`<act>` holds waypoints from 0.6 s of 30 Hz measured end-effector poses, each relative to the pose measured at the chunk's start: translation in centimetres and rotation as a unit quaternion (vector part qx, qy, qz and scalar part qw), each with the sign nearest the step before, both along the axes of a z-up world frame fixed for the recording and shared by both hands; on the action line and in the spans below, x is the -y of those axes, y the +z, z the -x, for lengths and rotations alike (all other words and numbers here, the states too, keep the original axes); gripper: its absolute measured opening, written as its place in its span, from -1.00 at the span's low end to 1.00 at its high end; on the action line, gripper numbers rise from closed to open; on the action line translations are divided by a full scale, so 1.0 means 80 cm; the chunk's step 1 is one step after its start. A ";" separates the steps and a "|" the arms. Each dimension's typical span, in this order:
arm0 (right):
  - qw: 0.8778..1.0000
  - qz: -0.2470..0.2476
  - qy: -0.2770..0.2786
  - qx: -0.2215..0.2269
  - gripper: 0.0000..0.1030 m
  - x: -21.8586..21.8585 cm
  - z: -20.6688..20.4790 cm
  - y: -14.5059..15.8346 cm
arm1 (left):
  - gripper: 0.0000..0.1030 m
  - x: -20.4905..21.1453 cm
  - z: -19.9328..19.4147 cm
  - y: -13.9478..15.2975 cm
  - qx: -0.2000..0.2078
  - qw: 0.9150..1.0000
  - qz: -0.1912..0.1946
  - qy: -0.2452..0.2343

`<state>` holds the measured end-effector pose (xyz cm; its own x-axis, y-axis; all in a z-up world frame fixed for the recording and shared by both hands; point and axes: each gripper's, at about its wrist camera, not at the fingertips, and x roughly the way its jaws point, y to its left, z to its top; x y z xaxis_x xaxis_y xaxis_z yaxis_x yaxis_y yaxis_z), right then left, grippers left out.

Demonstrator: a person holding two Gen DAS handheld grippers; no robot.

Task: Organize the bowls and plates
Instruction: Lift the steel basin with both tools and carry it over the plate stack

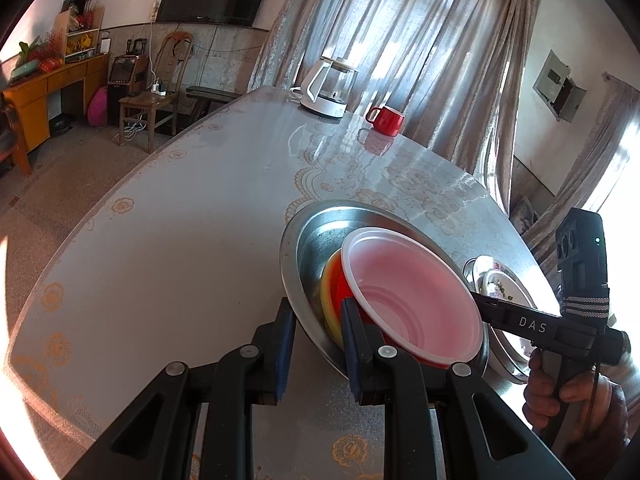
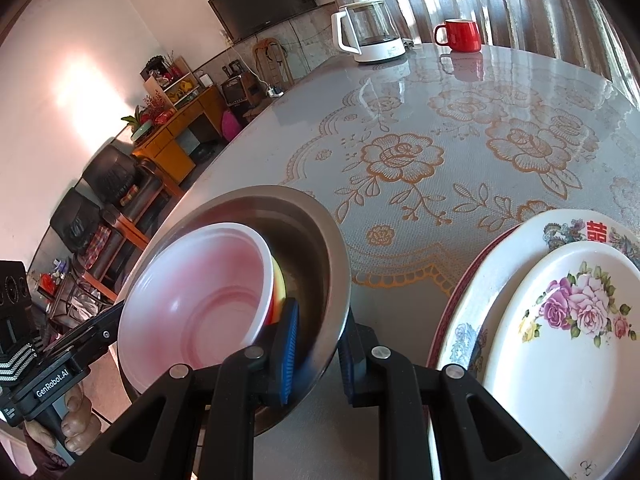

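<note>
A steel bowl (image 1: 304, 240) (image 2: 316, 240) sits on the table and holds a nested stack: a white plastic bowl (image 1: 412, 292) (image 2: 200, 296) on top, a red bowl (image 1: 346, 284) and a yellow one (image 1: 328, 300) beneath. My left gripper (image 1: 316, 332) straddles the steel bowl's near rim, one pad outside and one inside, with a gap to the rim. My right gripper (image 2: 318, 340) straddles the opposite rim the same way. A floral plate (image 2: 560, 344) lies on a larger patterned plate (image 2: 532, 240) to the right.
A white electric kettle (image 2: 368, 32) (image 1: 326, 88) and a red mug (image 2: 460, 34) (image 1: 386, 120) stand at the table's far side. The round table (image 2: 440, 152) has a glossy floral cover. Its edge curves close on the left, with floor and furniture beyond.
</note>
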<state>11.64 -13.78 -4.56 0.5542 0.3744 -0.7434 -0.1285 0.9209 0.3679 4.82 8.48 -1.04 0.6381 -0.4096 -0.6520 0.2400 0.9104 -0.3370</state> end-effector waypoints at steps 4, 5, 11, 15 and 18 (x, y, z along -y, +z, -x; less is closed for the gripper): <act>1.000 -0.002 0.000 0.003 -0.64 0.002 0.003 0.002 | -0.58 0.000 0.005 0.003 0.004 1.000 0.000 -0.002; 1.000 -0.003 -0.001 0.004 -0.64 0.002 0.004 0.003 | -0.58 0.000 0.006 0.004 0.005 1.000 0.000 -0.002; 1.000 -0.005 -0.003 0.012 -0.64 0.006 0.009 0.009 | -0.58 -0.002 0.011 0.011 0.015 1.000 0.001 -0.006; 1.000 -0.006 -0.005 0.016 -0.64 0.010 0.013 0.012 | -0.58 0.002 0.015 0.015 0.019 1.000 0.001 -0.010; 1.000 -0.008 -0.009 0.020 -0.64 0.014 0.016 0.016 | -0.57 0.004 0.016 0.018 0.023 1.000 0.001 -0.014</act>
